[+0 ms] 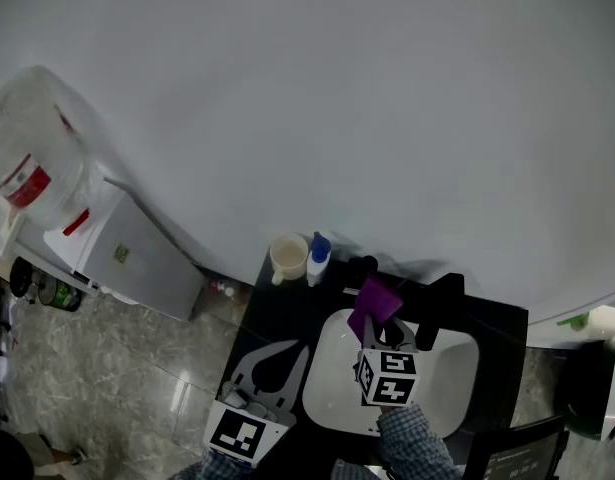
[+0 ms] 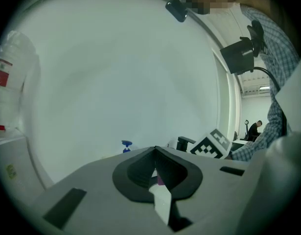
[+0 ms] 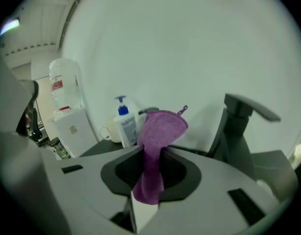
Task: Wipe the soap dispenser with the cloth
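The soap dispenser (image 1: 318, 255), a white bottle with a blue pump, stands at the back of the black counter; it also shows in the right gripper view (image 3: 125, 124) and, small, in the left gripper view (image 2: 126, 145). My right gripper (image 1: 376, 333) (image 3: 152, 155) is shut on a purple cloth (image 1: 376, 302) (image 3: 161, 127), held above the white sink to the right of the dispenser and apart from it. My left gripper (image 1: 290, 347) (image 2: 155, 152) hovers over the counter's front left, shut on nothing.
A cream mug (image 1: 288, 257) stands just left of the dispenser. A black faucet (image 1: 442, 304) (image 3: 240, 124) rises behind the white sink (image 1: 449, 389). A white water dispenser (image 1: 122, 255) with a large bottle (image 1: 32, 158) stands on the floor to the left.
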A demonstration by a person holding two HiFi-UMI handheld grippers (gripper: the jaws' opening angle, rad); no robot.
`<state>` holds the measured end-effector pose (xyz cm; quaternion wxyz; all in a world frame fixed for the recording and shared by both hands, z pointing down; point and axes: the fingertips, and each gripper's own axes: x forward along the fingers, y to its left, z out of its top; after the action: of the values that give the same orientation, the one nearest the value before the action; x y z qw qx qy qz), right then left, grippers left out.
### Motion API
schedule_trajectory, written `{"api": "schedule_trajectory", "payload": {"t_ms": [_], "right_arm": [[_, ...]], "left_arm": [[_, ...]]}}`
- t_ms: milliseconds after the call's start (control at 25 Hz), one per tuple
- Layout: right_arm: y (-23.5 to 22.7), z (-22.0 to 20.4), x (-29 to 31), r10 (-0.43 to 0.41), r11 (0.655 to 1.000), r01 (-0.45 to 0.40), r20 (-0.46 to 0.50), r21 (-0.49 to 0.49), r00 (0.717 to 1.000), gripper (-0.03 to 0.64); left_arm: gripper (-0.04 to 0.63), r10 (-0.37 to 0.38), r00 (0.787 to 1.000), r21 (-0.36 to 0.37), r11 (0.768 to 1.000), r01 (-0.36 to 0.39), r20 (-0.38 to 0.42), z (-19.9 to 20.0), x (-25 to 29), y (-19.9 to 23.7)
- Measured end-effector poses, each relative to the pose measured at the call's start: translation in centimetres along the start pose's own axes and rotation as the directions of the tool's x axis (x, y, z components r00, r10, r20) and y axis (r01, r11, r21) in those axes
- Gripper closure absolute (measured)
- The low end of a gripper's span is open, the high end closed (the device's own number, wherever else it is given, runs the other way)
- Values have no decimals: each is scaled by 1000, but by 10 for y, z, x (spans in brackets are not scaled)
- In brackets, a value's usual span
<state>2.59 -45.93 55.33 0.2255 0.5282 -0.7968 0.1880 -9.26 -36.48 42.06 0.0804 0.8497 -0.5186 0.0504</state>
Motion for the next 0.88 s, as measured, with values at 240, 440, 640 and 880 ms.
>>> {"api": "schedule_trajectory", "payload": {"t_ms": [240,440,640,880], "right_arm": [[6,90,0,50,999,-47,142,-27,989,535],[-7,89,32,4,997,0,61,-72,998,535],[-42,54,41,-93,996,93,-41,-7,995,535],[-56,-12,61,-139,989,146,-238,15,961,535]], "left_arm": [[594,-28,1000,22,999,27,14,7,5,-12],[594,-18,1000,-32,999,19,19,2,0,-12],[594,-17,1000,-32,999,18,24,0,2,-12],[594,-8,1000,-27,1000,9,10,-4,0,-11]]}}
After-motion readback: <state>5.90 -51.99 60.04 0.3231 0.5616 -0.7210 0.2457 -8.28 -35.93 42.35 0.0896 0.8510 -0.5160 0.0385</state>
